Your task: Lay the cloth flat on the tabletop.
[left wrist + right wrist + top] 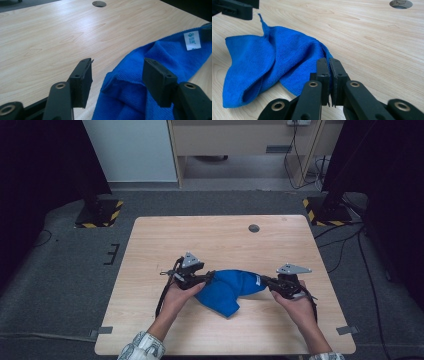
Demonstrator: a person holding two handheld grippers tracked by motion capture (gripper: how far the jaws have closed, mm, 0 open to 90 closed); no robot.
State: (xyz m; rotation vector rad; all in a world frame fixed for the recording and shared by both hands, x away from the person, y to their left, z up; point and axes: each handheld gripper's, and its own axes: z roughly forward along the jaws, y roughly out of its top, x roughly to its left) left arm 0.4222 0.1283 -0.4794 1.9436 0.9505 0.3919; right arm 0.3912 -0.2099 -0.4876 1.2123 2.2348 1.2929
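- Right gripper (329,65), lower middle of its own view: jaws pressed together on an edge of the blue microfibre cloth (274,57).
- Left gripper (117,75): jaws spread apart, a cloth corner lying loose between them, unpinched.
- Cloth (227,287) sits crumpled at the high view's centre, white label (192,40) at its right end.
- Wooden table (220,235); cable hole (254,228) toward the top.

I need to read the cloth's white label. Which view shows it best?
The left gripper view: the white label faces the camera on the blue cloth, its print visible though too small to read. The high view shows it as a tiny pale speck at the cloth's right edge. The right gripper view gives the cloth's plain blue folds.
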